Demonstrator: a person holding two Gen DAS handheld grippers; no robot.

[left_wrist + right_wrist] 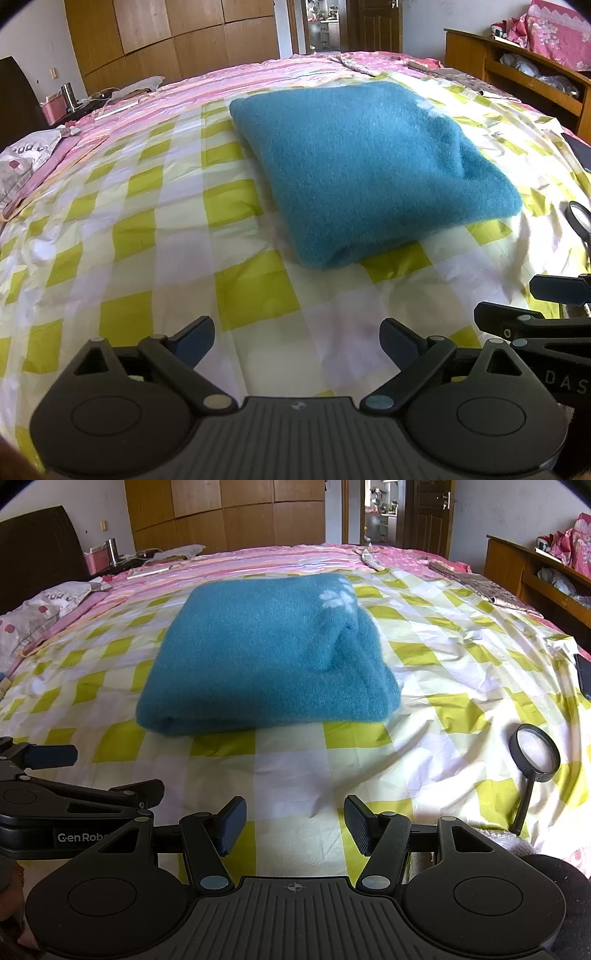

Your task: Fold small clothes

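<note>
A fuzzy teal garment (365, 162) (266, 653) lies folded into a thick rectangle on the yellow-and-white checked sheet (155, 236) (424, 709), with a white flower pattern near its far right corner. My left gripper (297, 341) is open over bare sheet, short of the garment's near edge, with nothing between its fingers. My right gripper (295, 825) is also open and empty, hovering in front of the garment. Each gripper shows at the edge of the other's view, side by side.
A black magnifying glass (532, 764) (580, 221) lies on the sheet to the right. A dark phone (584, 675) rests near the right edge. Pink bedding (258, 559) covers the far side. A wooden shelf unit (535, 576) stands right; wardrobes (229, 513) behind.
</note>
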